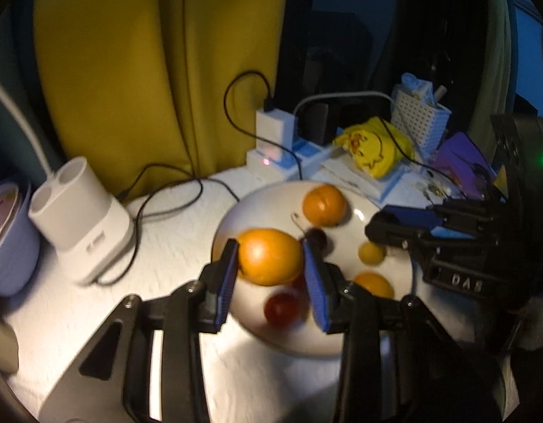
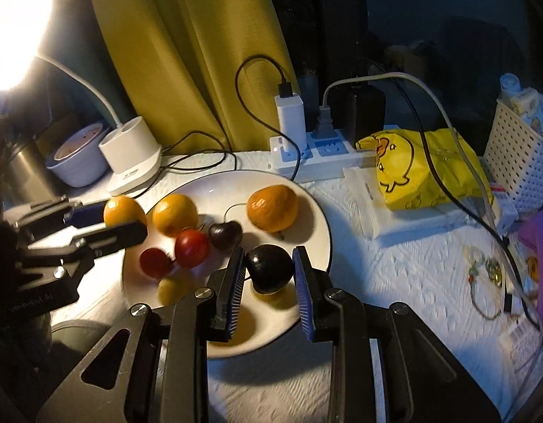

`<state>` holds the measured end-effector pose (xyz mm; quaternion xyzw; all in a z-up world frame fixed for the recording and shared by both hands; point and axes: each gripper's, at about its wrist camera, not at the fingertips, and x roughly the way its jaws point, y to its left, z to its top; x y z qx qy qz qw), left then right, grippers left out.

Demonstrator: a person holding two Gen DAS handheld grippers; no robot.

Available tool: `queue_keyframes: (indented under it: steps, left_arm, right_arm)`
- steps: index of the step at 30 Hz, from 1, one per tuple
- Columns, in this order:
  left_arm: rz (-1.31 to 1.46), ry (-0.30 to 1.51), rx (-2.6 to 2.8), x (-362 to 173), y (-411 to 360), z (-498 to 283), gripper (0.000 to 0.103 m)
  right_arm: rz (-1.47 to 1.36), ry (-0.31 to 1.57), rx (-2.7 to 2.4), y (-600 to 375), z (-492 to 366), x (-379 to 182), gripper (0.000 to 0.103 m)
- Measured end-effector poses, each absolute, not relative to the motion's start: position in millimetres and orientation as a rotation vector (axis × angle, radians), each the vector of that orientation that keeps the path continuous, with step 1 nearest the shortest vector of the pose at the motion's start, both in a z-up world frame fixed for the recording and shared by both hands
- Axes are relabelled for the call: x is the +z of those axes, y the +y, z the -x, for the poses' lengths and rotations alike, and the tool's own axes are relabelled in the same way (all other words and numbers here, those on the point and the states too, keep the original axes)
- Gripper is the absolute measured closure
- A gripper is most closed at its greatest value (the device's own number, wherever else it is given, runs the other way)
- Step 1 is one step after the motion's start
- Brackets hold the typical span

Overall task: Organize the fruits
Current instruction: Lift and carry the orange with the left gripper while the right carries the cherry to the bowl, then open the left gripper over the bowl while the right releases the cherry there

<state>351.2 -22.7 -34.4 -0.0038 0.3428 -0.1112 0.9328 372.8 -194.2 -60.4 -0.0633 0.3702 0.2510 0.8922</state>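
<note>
Fruits small, round, soft-skinned; we'd pinch each lightly across its middle. Left hand-held gripper clamps an orange over the plate; right hand-held gripper clamps a dark fruit.

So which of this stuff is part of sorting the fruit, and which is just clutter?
Part of the job:
white plate
oranges, one in the left gripper
dark fruit in the right gripper
red tomatoes

Just lying about:
power strip
yellow duck bag
desk lamp base
white basket
</note>
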Motion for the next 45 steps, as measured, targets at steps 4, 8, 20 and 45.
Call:
queue_keyframes:
  steps: [4,8,20,45]
  left_arm:
    - [0.013,0.693,-0.227,-34,-21,-375,0.065]
    - [0.004,0.704,-0.23,-37,-20,-399,0.065]
    - [-0.003,0.732,-0.258,-46,-26,-413,0.064]
    - [0.064,0.615,-0.171,10,-6,-304,0.052]
  right_arm:
    - [0.141,0.762,0.504,-192,-384,-63,0.074]
    - [0.132,0.766,0.493,-192,-394,-67,0.074]
    - [0.132,0.783,0.484,-193,-400,-76,0.074]
    - [0.136,0.729,0.506,-187,-336,-31,0.069]
